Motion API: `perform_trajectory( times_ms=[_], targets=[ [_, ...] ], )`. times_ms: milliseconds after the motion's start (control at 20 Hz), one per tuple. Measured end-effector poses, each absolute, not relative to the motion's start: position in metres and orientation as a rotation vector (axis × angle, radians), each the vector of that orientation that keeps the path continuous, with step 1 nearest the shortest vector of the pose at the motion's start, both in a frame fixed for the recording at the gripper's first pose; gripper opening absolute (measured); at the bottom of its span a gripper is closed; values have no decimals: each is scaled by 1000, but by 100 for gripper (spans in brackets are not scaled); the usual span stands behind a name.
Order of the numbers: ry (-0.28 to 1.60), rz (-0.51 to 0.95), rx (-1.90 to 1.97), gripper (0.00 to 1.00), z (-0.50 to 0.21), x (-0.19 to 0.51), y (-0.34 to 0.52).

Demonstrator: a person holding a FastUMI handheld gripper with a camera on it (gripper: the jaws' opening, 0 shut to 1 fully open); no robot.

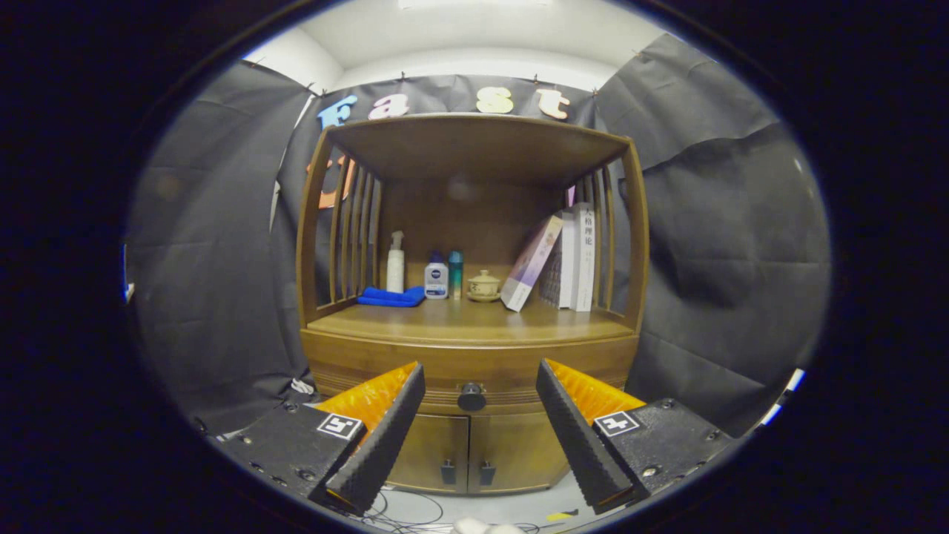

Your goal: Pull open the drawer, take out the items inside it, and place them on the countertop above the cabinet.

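While the drawer sits closed, the scene reads as follows.

Claw: the claw (480, 393) is spread wide and has hold of nothing; its two ridged black fingers (382, 437) angle in toward the cabinet front, with orange backing showing behind each.

Drawer: the drawer (474, 371) is a curved wooden band just under the worktop, flush with the cabinet front, so nothing inside it can be seen.

Knob: a round dark knob (471, 398) sits at the drawer's middle, between the two fingertips and a little beyond them, touching neither.

Cabinet: the wooden cabinet (315, 245) stands against the black cloth wall, with slatted sides and a top board over an open shelf space.

Worktop: the worktop (474, 317) above the drawer is bare along its near edge.

Far left of worktop: a folded blue cloth (391, 297), with a white pump bottle (396, 263) upright behind it.

Far middle: a small white bottle with a blue cap (436, 278), a slim teal bottle (455, 274) just to its right, then a small lidded cup on a saucer (483, 285).

Far right: several books (574, 256), the leftmost leaning against the upright ones.

Lower doors: two doors (467, 452) below the drawer, closed, each with a small dark handle.

Floor: cables (400, 512) lie in front of the cabinet.
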State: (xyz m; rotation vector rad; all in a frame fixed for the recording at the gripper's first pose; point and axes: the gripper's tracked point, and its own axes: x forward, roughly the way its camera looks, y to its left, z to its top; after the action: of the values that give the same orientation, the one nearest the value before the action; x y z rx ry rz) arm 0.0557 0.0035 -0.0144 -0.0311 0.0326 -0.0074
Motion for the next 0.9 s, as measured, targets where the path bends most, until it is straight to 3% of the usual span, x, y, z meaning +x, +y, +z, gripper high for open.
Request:
perform_trajectory(
  times_ms=[900],
  targets=[
    [181, -28, -17, 99, -114, 208, 3]
  ],
)
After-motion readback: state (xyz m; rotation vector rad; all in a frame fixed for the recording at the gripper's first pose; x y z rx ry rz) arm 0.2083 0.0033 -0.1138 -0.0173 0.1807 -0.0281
